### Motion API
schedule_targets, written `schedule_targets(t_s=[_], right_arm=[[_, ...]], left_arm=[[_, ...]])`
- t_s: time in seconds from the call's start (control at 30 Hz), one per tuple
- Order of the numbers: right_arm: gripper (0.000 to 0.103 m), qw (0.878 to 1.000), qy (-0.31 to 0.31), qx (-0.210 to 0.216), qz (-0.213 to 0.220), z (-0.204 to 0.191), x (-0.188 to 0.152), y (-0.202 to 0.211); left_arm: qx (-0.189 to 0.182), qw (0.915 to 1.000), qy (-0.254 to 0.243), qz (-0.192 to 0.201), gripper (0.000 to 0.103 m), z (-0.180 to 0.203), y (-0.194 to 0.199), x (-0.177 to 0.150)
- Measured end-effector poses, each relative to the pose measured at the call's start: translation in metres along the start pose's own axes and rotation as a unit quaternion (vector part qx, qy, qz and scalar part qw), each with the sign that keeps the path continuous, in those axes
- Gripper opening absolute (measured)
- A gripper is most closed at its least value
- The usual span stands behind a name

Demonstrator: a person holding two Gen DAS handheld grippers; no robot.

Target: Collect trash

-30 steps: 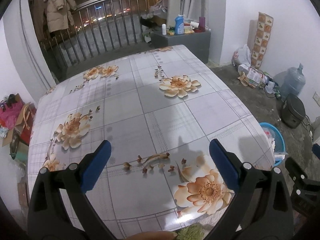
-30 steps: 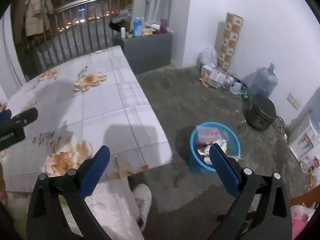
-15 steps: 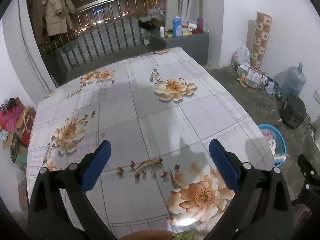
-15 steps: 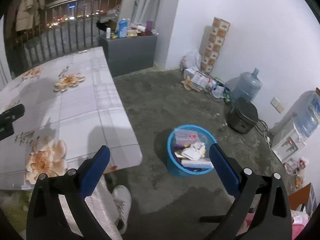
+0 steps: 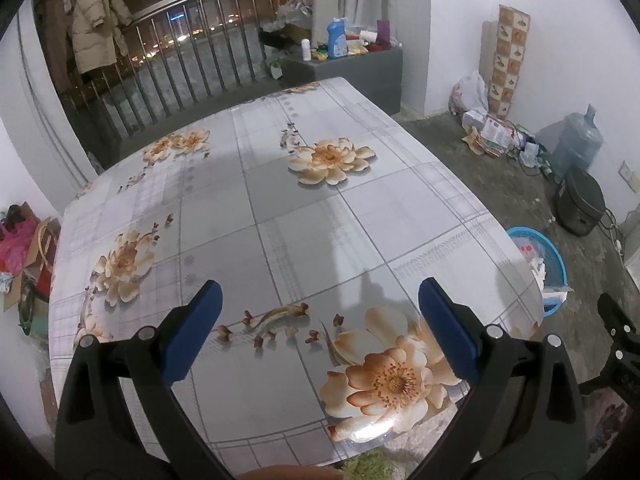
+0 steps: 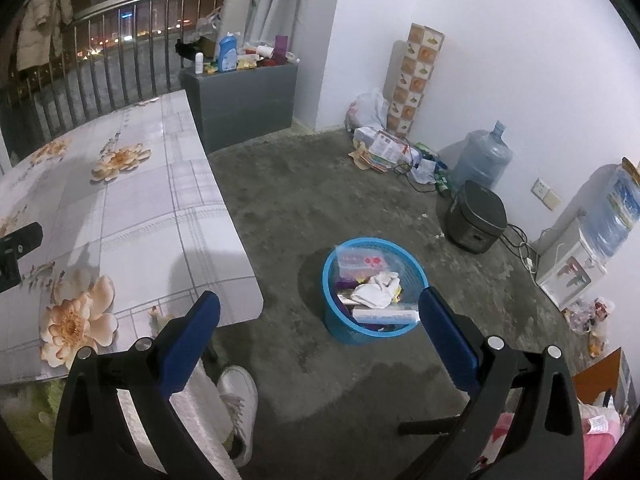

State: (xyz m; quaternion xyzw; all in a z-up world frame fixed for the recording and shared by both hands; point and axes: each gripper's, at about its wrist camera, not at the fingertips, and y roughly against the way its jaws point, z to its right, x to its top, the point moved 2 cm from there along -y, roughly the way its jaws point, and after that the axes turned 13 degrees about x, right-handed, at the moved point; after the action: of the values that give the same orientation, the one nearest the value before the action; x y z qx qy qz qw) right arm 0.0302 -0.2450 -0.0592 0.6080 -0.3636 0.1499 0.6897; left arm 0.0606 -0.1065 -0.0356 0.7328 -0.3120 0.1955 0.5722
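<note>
Hovering: left gripper (image 5: 320,320) spread wide above table (image 5: 280,208); right gripper (image 6: 320,320) spread, empty, over blue bin (image 6: 340,320).

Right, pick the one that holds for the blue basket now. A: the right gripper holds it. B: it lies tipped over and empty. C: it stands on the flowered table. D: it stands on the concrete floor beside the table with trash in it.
D: the blue basket stands upright on the floor, trash inside, off the table; the right gripper is open and empty.

Black gripper frames, blue fingers (image 5: 192,336), silver screws, white sneaker (image 6: 238,394)
</note>
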Motion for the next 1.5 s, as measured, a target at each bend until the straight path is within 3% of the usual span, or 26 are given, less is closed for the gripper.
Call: schedule_targets(t_s=[0.3, 1.5], right_arm=[[0.097, 1.0, -0.001, -0.003, -0.002, -0.0017, -0.0017, 0.0003], [0.097, 1.0, 0.0, -0.003, -0.002, -0.001, -0.0015, 0.0004]], left_arm=[[-0.017, 0.9998, -0.01, -0.007, 0.094, 0.0028, -0.0028, -0.0011], [-0.019, 0.9997, -0.01, -0.014, 0.094, 0.0021, -0.0053, -0.0013]])
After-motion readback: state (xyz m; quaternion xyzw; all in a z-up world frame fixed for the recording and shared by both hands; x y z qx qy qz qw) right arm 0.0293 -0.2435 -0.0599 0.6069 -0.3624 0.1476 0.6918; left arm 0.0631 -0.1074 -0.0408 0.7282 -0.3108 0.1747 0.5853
